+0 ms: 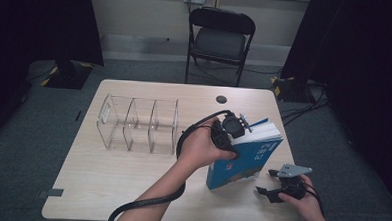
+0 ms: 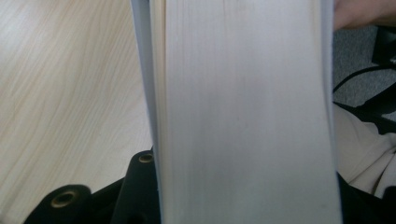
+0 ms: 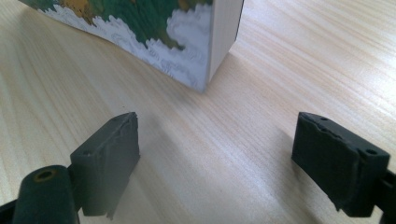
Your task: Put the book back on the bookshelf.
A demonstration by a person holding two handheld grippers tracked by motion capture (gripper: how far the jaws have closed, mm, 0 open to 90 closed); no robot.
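The left gripper (image 1: 231, 133) is clamped on the top of a thick blue book (image 1: 247, 160), which stands tilted on the right half of the wooden table (image 1: 106, 181); its lower corner rests on the tabletop, its pages face up and to the right. In the left gripper view the pale page block (image 2: 243, 116) runs up between the two black jaws, a thin blue-grey cover edge along its left side, so the jaws close on the book's thickness. The cover carries white lettering, too small and blurred to read in the high view; the right gripper view shows the book's lower corner (image 3: 187, 46) with a green and orange picture and white cloud-like shapes, no legible words. The right gripper (image 1: 273, 192) lies low at the near right of the table, just beside the book; its jaws stand wide apart with nothing but bare wood between them. A clear acrylic divider rack (image 1: 138, 125) stands on the left half of the table, well apart from the book; a black folding chair (image 1: 219, 39) stands beyond the far edge.
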